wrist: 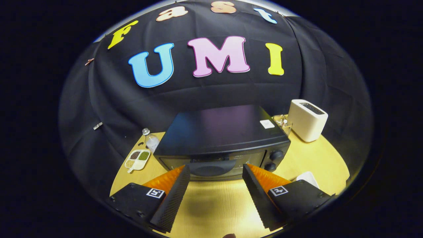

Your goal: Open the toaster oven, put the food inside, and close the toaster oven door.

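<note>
A black toaster oven (221,135) stands on the wooden table (307,158), seen from above and in front. Its glass door (211,165) is shut, with two round knobs (275,158) to the right of it. My gripper (216,172) is open, raised over the table in front of the oven, with its fingertips level with the lower part of the door and nothing between the fingers. A small part of a white object (307,178) peeks out beside the right finger; what it is cannot be told.
A white pop-up toaster (307,119) stands behind the oven to the right, with a small clear container (283,124) next to it. Left of the oven are a clear bottle (151,140) and a divided white dish of grains (137,160). Bare tabletop lies under the fingers.
</note>
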`<state>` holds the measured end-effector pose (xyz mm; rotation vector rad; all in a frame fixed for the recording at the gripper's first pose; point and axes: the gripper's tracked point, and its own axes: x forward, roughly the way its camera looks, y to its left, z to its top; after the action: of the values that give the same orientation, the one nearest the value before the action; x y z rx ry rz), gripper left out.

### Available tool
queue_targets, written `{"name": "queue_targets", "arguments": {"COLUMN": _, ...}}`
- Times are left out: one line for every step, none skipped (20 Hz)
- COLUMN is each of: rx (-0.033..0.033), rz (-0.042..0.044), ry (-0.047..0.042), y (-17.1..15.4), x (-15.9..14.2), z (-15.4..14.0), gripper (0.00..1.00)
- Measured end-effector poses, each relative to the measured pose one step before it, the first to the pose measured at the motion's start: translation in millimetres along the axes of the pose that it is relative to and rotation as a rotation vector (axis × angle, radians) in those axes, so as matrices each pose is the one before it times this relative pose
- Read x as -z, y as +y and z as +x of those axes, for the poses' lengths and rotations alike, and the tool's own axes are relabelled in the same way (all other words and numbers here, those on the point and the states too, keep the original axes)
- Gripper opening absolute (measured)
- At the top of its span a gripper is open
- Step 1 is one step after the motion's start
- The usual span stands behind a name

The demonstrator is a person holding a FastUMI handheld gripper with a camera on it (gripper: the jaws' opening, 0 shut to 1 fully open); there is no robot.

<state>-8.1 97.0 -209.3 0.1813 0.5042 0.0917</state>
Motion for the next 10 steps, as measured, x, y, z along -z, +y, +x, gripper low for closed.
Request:
{"name": "queue_targets", "arguments": {"rx": 0.0016, "rz": -0.02196, "ry": -0.02733, "y": -4.46, "x": -13.23, "z": -4.74, "gripper": 0.99}}
{"name": "queue_targets", "arguments": {"rx": 0.00515, "rz": -0.01986, "ry": -0.02776, "y": -4.17, "x": -12.43, "z": -3.85, "gripper": 0.99}}
{"name": "queue_targets", "arguments": {"rx": 0.00343, "rz": -0.01262, "ry": -0.02946, "y": -4.14, "x": -14.13, "z": -4.23, "gripper": 0.99}}
{"name": "queue_targets", "arguments": {"rx": 0.0026, "rz": -0.00461, "ry": -0.02314, "y": -3.24, "x": -11.77, "z": -3.82, "gripper": 0.99}}
{"name": "queue_targets", "arguments": {"rx": 0.00165, "rz": 0.00168, "ry": -0.02366, "y": -3.96, "x": -12.52, "z": -4.58, "gripper": 0.99}}
{"name": "queue_targets", "arguments": {"rx": 0.00236, "rz": 0.00456, "ry": -0.02332, "y": -4.04, "x": -12.95, "z": -3.64, "gripper": 0.99}}
{"name": "queue_targets", "arguments": {"rx": 0.0044, "rz": 0.00719, "ry": -0.02164, "y": -5.09, "x": -13.31, "z": -3.23, "gripper": 0.99}}
{"name": "queue_targets", "arguments": {"rx": 0.00887, "rz": 0.00743, "ry": -0.02219, "y": -6.22, "x": -11.97, "z": -2.8, "gripper": 0.99}}
{"name": "queue_targets", "arguments": {"rx": 0.00729, "rz": 0.01601, "ry": -0.012, "y": -4.83, "x": -11.09, "z": -3.64, "gripper": 0.99}}
{"name": "queue_targets", "arguments": {"rx": -0.00018, "rz": 0.01063, "ry": -0.01902, "y": -2.78, "x": -10.83, "z": -2.99, "gripper": 0.99}}
